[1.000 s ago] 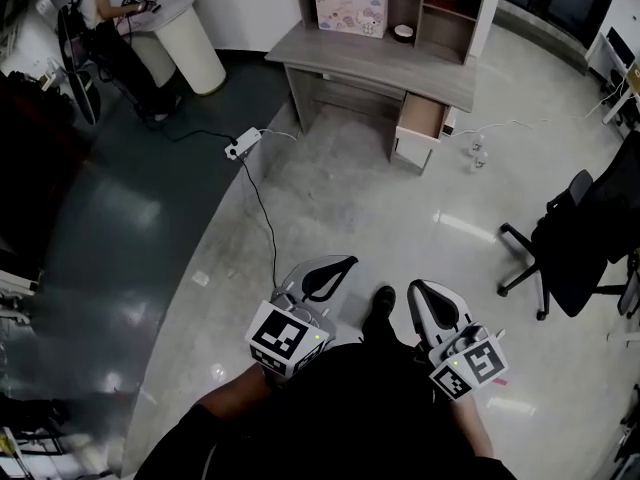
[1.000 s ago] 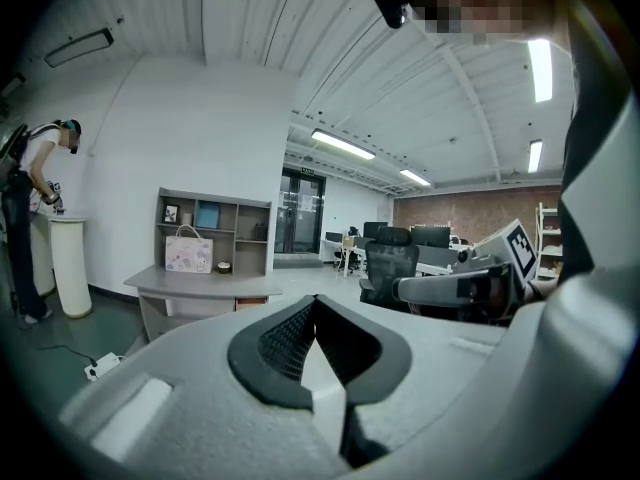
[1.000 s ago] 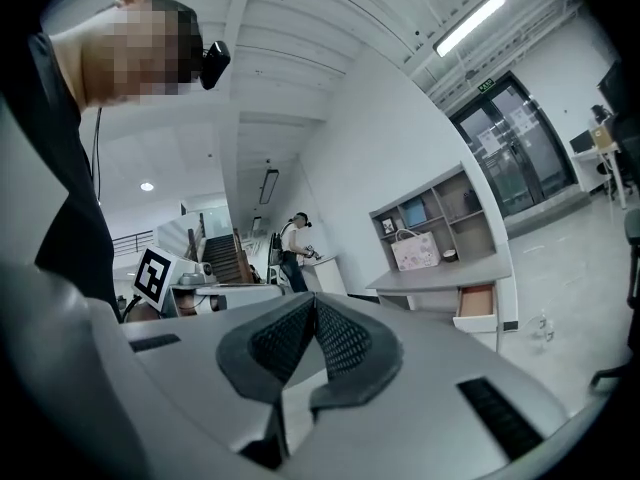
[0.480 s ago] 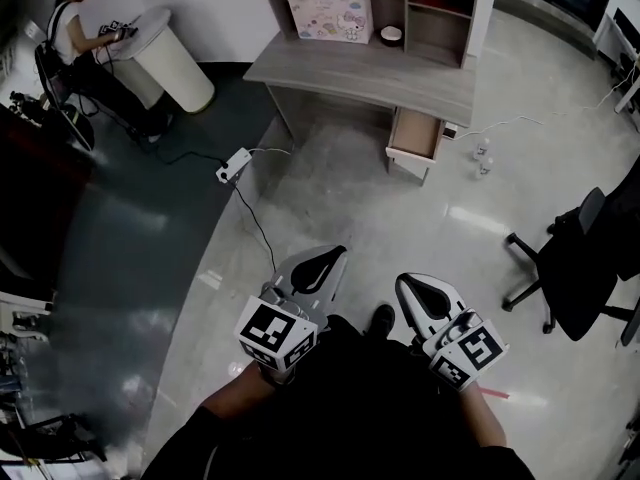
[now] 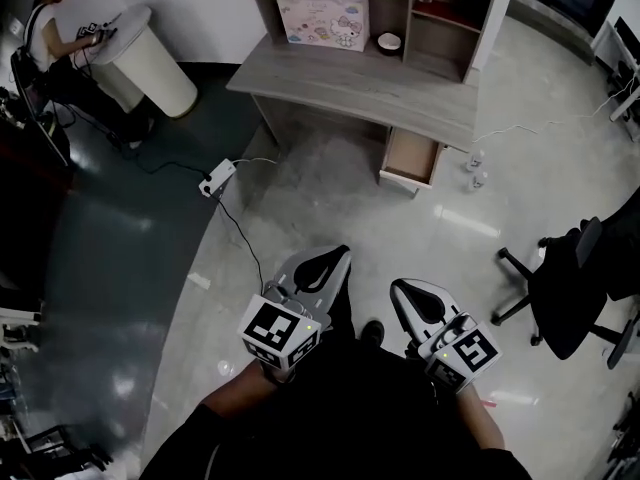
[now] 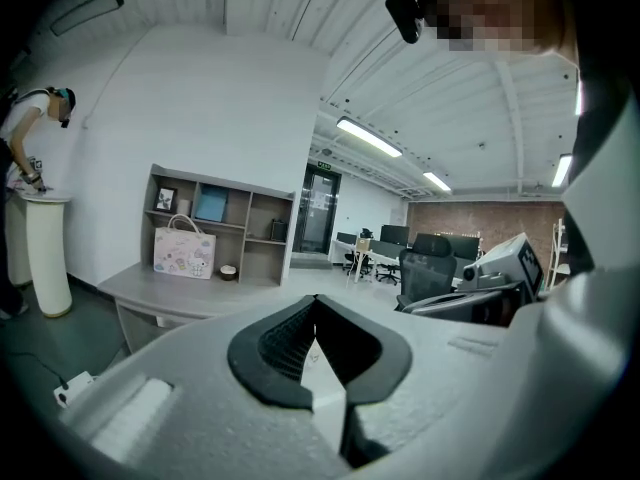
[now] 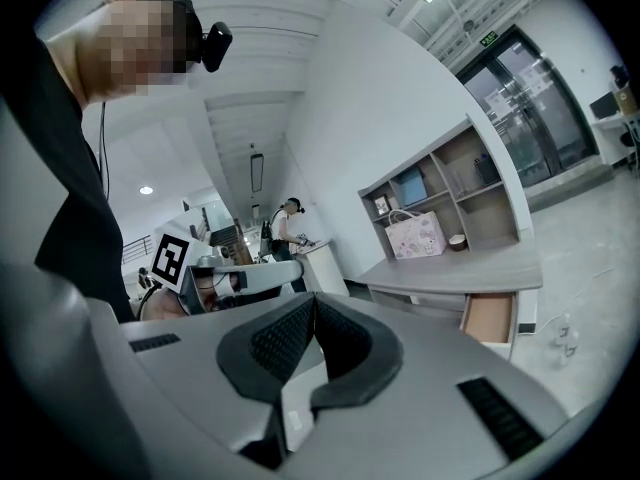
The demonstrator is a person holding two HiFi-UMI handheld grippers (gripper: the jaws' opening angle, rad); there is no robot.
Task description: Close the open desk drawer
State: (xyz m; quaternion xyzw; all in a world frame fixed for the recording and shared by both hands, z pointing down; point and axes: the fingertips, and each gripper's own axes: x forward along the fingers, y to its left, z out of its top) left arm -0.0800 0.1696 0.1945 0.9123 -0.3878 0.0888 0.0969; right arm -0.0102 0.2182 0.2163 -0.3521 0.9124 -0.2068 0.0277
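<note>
The open drawer [image 5: 410, 156] juts out under the right end of the grey desk [image 5: 340, 78], at about 1 o'clock in the head view. A pink gift bag [image 5: 322, 18] stands on the desk at 11 o'clock from the drawer. Well apart, at 6 o'clock, the left gripper [image 5: 340, 255] and right gripper [image 5: 398, 290] each have their fingers pressed together, holding nothing.

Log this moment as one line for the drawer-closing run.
stage: pre-contact | drawer: open, under desk | left gripper: shut, empty | right gripper: shut, empty | both short of drawer
</note>
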